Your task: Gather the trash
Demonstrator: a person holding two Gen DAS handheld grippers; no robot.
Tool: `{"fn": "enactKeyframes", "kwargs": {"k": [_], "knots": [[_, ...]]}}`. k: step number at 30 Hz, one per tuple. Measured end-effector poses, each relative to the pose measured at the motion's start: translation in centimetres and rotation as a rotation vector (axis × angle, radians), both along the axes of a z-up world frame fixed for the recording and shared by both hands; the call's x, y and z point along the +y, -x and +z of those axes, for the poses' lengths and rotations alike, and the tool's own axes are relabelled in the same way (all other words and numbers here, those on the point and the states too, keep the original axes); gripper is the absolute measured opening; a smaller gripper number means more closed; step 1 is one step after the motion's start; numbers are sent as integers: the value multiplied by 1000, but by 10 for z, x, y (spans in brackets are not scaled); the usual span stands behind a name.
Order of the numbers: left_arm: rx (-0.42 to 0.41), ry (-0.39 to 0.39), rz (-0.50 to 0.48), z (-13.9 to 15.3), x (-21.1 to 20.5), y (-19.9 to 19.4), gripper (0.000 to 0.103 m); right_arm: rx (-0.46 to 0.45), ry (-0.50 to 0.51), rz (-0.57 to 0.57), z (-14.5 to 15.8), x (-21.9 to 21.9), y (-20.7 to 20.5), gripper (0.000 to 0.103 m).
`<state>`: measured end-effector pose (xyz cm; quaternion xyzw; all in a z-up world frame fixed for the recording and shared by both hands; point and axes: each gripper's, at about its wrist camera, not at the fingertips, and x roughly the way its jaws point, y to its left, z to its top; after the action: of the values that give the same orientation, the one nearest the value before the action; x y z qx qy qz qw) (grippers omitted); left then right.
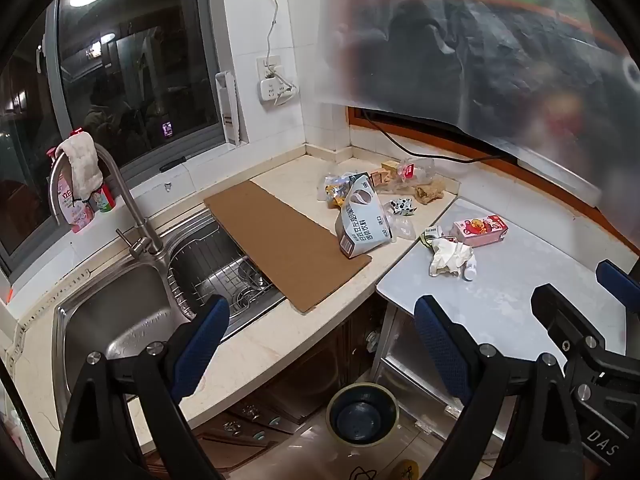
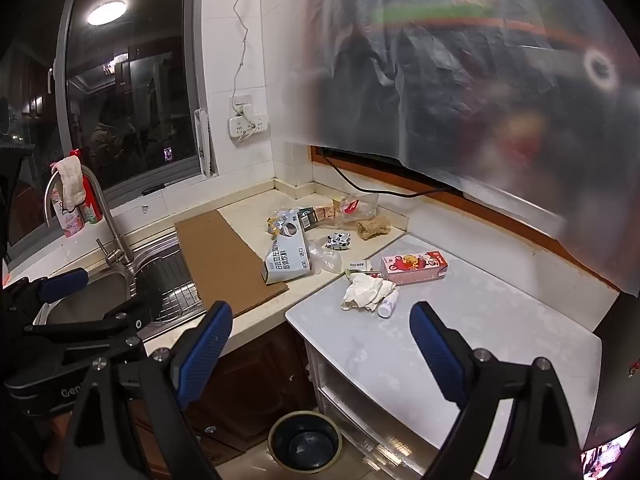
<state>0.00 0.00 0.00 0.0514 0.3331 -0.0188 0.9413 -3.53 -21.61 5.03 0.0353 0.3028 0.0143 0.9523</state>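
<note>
— What's in your hands?

— Nothing. My left hand-held gripper [image 1: 316,344] and my right hand-held gripper [image 2: 322,340] both stand wide, hovering short of the table [image 1: 256,344] with nothing between the blue pads.

— Where's the trash?

— In a loose heap at the table's corner and on the white top [image 2: 460,320] beside it. I count one grey carton [image 2: 286,258] lying partly on the cardboard sheet [image 2: 224,264], one pink carton [image 2: 414,268] on the white top, one crumpled glove [image 2: 366,292] just in front of it, and one small white bottle [image 2: 389,305] touching the glove.

— Any writing?

— The grey carton shows "400" and Chinese print (too small for me to read). The other gripper's body reads "DAS".

— Containers?

— One round bin [image 1: 362,414] on the floor below, dark inside; I can't tell what's in it. Two sink [image 1: 120,312] basins; the right one holds a wire rack [image 1: 224,276] with some metal ware.
</note>
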Motion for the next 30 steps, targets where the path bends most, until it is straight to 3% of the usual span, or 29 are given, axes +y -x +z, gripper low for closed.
{"fn": "enactKeyframes", "kwargs": {"k": [19,30], "knots": [[47,-1,-9,-13,6,-3,93,35,-9,1,-9,2,-7,91],[24,13,-19,-11,10,4,88,39,-13,0,-13,3,-5,91]]}}
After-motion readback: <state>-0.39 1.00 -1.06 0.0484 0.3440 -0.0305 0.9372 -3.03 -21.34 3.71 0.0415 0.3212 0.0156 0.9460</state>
